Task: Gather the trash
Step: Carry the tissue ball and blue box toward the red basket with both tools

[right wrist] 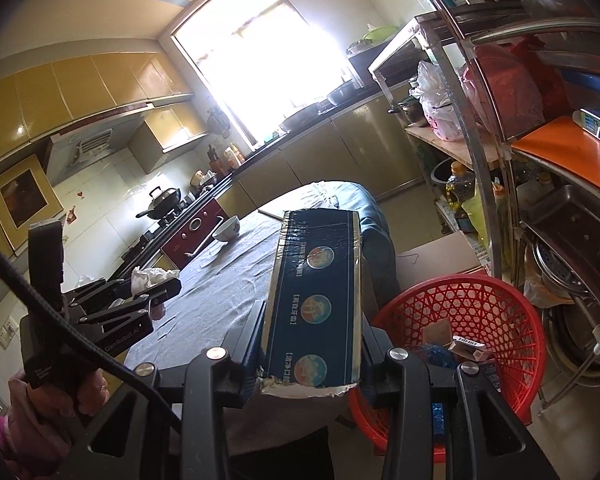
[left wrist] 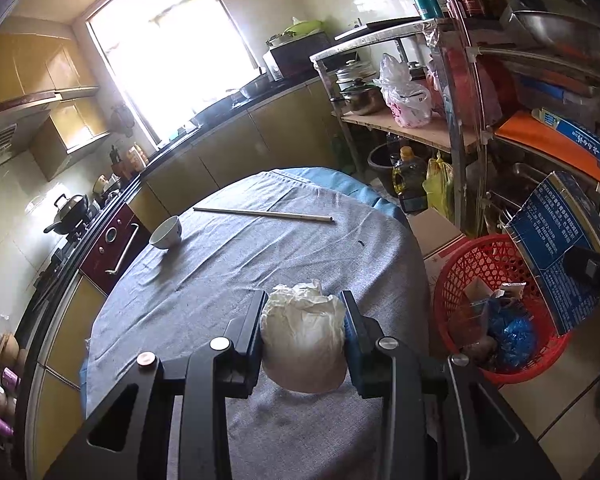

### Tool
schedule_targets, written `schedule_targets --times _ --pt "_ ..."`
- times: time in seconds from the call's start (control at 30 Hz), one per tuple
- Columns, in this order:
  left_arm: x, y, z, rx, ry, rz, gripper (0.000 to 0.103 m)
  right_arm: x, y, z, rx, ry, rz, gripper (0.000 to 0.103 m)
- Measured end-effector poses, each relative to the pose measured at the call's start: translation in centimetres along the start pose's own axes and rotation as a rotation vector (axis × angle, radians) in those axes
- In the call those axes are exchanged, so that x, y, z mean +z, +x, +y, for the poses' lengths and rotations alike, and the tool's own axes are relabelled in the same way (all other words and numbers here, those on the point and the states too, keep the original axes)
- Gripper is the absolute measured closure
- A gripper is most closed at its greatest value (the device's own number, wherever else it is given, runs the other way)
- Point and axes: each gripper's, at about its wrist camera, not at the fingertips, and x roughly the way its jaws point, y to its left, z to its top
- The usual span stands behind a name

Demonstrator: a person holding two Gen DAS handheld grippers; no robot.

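Note:
My left gripper [left wrist: 303, 320] is shut on a crumpled white paper wad [left wrist: 302, 336], held just above the grey tablecloth [left wrist: 228, 280]. From the right wrist view the same gripper [right wrist: 156, 280] and its wad [right wrist: 150, 276] show at the left. My right gripper [right wrist: 312, 344] is shut on a flattened dark blue carton [right wrist: 314, 300] with round pictures and silver edges. That carton [left wrist: 556, 248] also stands at the right edge of the left wrist view, above the red mesh basket [left wrist: 548, 344]. The basket [right wrist: 512, 304] sits on the floor right of the table and holds several scraps.
A white bowl [left wrist: 167, 232] and a long thin stick [left wrist: 264, 215] lie on the far part of the table. A metal rack [left wrist: 472, 128] packed with pots, bags and bottles stands at the right. Counters, a stove and a wok [left wrist: 70, 208] line the left wall.

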Motion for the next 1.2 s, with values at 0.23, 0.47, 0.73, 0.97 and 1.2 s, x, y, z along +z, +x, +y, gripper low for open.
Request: schedule_targets --times 0.23,0.47,0.73,0.97,1.2 --pt "-0.3 0.2 -0.5 -0.007 0.013 0.009 0.066 -0.2 0.0 -0.4 -0.005 0.008 0.006 0.061" --pt "-0.4 0.5 -0.9 -0.014 0.021 0.018 0.065 -0.3 -0.2 -0.4 -0.007 0.015 0.009 0.061" --pt "-0.6 0.7 -1.1 -0.018 0.029 0.025 0.065 -0.4 -0.2 -0.6 -0.012 0.021 0.013 0.061" --pt "-0.9 0.9 -1.2 -0.024 0.033 0.035 0.065 -0.6 -0.1 -0.7 -0.017 0.027 0.018 0.061" --pt "-1.2 0.9 -0.7 -0.023 0.023 0.037 0.065 -0.6 0.2 -0.3 -0.014 0.023 0.025 0.061"
